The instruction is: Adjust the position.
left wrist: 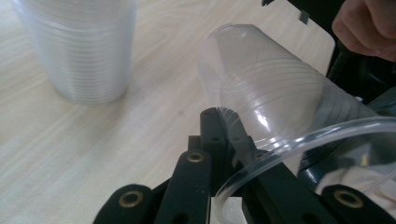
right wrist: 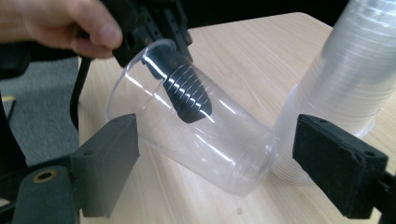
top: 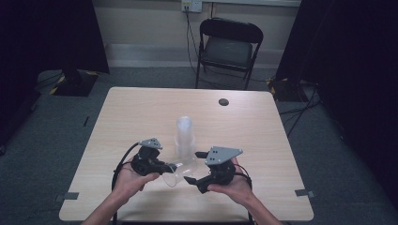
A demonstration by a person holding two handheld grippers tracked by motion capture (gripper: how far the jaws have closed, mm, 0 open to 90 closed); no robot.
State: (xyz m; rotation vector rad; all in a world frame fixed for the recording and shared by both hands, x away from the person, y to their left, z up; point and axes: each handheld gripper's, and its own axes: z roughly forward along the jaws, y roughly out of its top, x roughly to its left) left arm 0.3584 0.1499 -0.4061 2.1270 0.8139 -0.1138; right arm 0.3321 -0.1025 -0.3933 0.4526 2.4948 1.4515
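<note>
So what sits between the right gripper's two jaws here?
In the right gripper view, the clear cup lies between the open right gripper jaws, untouched.

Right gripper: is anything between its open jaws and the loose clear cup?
Nothing visible blocks it. The right gripper is open, its jaws on either side of the clear cup, not touching it. The left gripper pinches the cup's rim. The cup stack stands close behind the cup's base.

A black folding chair (top: 228,49) stands beyond the table (top: 141,117), below a wall socket (top: 191,5).
</note>
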